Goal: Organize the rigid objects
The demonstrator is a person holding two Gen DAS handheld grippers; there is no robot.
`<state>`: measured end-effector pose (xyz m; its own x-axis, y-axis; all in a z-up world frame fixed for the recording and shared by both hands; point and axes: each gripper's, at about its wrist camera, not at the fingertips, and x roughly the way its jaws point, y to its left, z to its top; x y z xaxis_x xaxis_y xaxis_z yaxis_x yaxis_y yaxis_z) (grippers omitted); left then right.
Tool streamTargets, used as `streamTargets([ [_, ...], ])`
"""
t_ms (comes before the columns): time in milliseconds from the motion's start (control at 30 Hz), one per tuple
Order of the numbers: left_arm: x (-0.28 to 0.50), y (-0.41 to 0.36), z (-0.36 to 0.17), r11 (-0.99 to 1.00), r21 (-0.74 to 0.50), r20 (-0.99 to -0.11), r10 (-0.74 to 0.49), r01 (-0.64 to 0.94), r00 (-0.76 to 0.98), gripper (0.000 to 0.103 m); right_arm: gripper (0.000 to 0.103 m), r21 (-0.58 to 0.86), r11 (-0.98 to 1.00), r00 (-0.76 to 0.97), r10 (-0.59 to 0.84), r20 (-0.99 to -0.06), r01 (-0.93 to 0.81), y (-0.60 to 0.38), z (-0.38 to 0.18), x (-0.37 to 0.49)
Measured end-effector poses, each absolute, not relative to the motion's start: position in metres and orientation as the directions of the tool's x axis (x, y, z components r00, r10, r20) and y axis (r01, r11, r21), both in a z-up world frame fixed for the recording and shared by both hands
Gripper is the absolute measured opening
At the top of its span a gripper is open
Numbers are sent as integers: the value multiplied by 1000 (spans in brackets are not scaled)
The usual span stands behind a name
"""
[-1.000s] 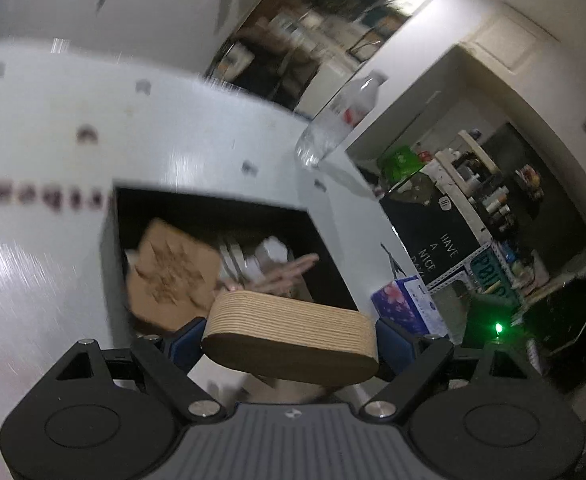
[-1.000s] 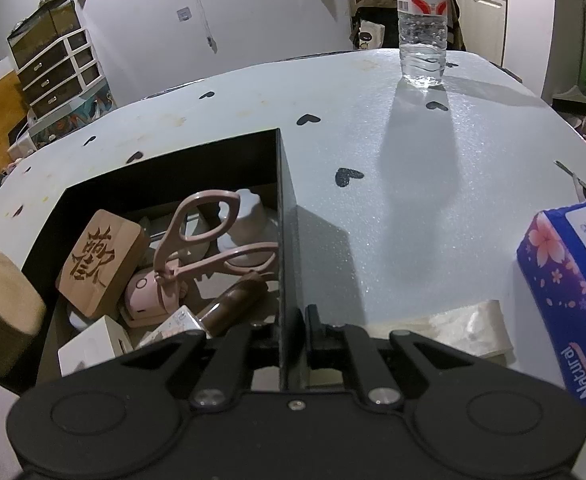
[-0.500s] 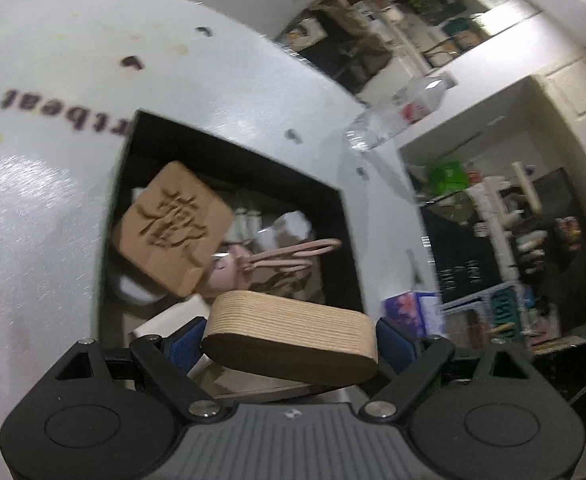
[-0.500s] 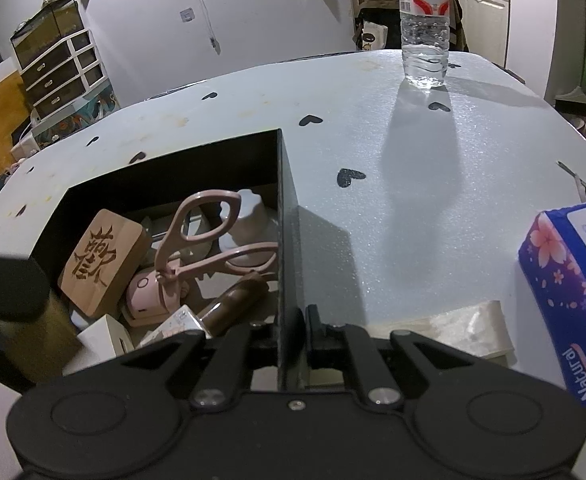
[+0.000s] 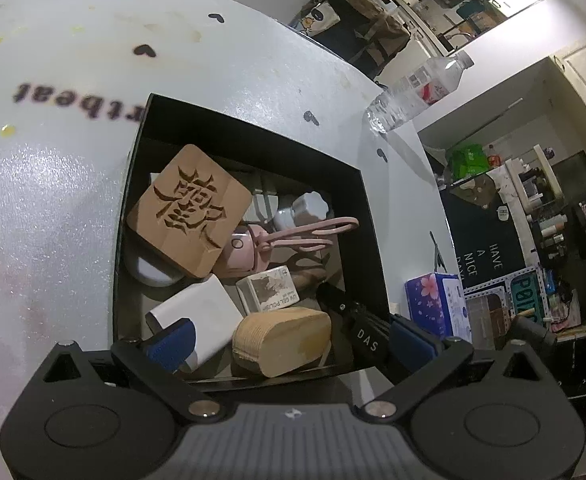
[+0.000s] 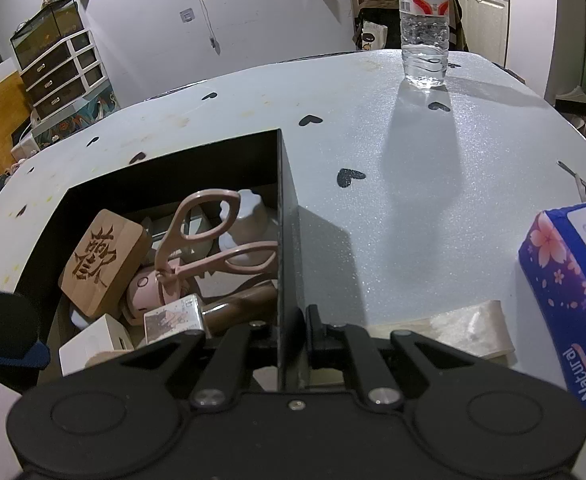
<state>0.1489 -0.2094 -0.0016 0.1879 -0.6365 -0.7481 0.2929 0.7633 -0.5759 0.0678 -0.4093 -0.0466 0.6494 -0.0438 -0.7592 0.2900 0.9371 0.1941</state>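
Open black box (image 5: 367,216) crowded with carved square wooden block (image 5: 191,210), pink scissors (image 5: 301,234), rounded plywood block (image 5: 283,338) resting free at its near edge. Left gripper (image 5: 289,344) jaws, just opened, spread wide; right gripper (image 6: 289,330) pinches box wall. Lower items half-hidden.

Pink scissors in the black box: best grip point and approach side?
Grip the pink scissors on the finger loops, coming from above. The loops stand propped highest in the black box, clear of the carved wooden block; the pivot end is buried among the clutter, and the walls block a side approach.

Water bottle (image 6: 424,28) upright, upper right of right-wrist frame, on white table (image 6: 413,152) w/ black heart prints. Blue tissue pack (image 6: 569,292) at right edge. Drawer unit (image 6: 63,72) upper left.
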Motion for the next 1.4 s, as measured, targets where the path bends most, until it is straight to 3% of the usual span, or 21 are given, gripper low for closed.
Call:
streamTargets([
  [433,139,-201,28,760,-488,-709,-632,430,312,103,8,191,938,649,-46,-759,290,-409,-47,68],
  [700,128,-190,44,795,-367,-689,-581,483,433,103,11,168,946,676,-69,-733,279,-408,-34,62],
  [900,118,-177,49,822,-315,-660,-549,475,512,103,25,153,956,747,-92,-658,252,-405,-5,41],
  [1400,49,-144,42,882,-100,-498,-445,461,744,103,76,103,968,881,-160,-446,228,-372,28,-48],
])
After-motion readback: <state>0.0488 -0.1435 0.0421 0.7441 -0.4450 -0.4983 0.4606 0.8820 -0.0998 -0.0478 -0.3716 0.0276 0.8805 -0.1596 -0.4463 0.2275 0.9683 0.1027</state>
